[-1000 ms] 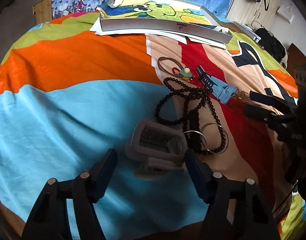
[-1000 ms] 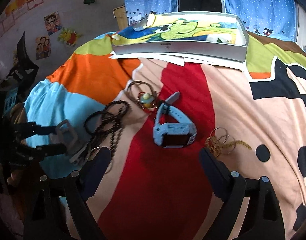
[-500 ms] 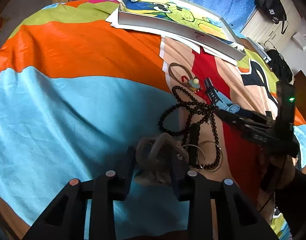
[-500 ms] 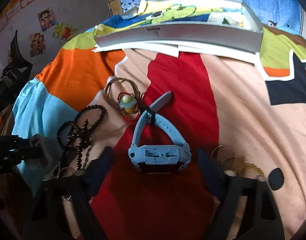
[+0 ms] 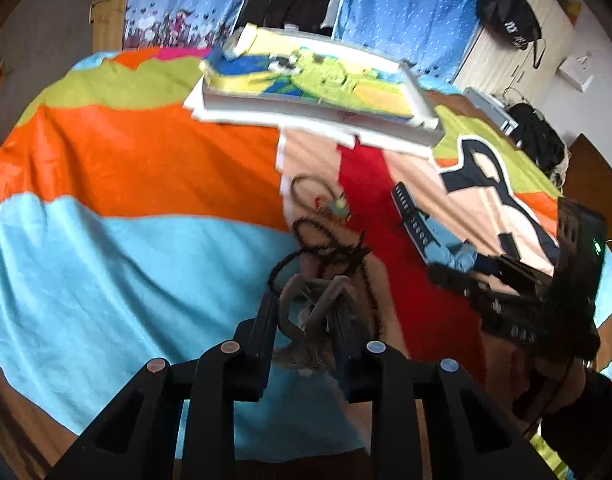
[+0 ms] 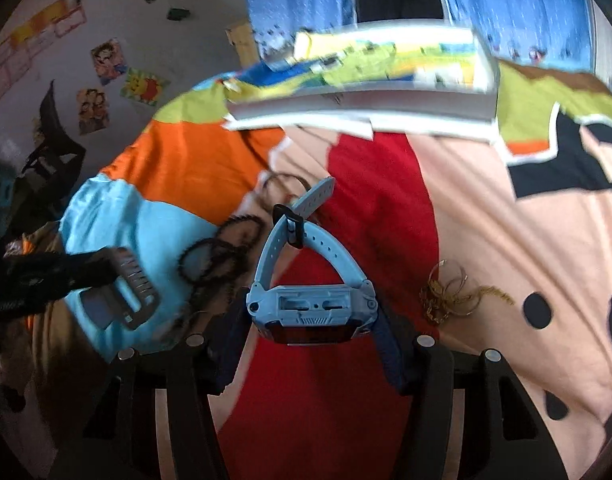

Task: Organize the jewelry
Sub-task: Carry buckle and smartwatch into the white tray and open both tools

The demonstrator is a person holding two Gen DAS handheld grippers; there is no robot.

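My left gripper (image 5: 304, 316) is shut on a grey watch (image 5: 311, 312), lifted off the bedspread; it also shows in the right wrist view (image 6: 126, 300). My right gripper (image 6: 309, 320) is shut on a light blue watch (image 6: 311, 304), its strap looping forward; it also shows in the left wrist view (image 5: 445, 248). A black bead necklace (image 6: 218, 256) lies on the bedspread between them. Brown hair ties with a small charm (image 5: 325, 200) lie beyond it. A gold chain with rings (image 6: 453, 292) lies right of the blue watch.
A shallow white tray (image 5: 317, 108) lined with a cartoon print lies at the far side of the colourful bedspread (image 5: 126, 220). Blue curtains (image 5: 405, 8) hang behind it. A wooden bed edge runs near me.
Both grippers closed, the left on the grey watch and the right on the blue watch, and lifted them off the bedspread. The views blur with motion toward the tray.
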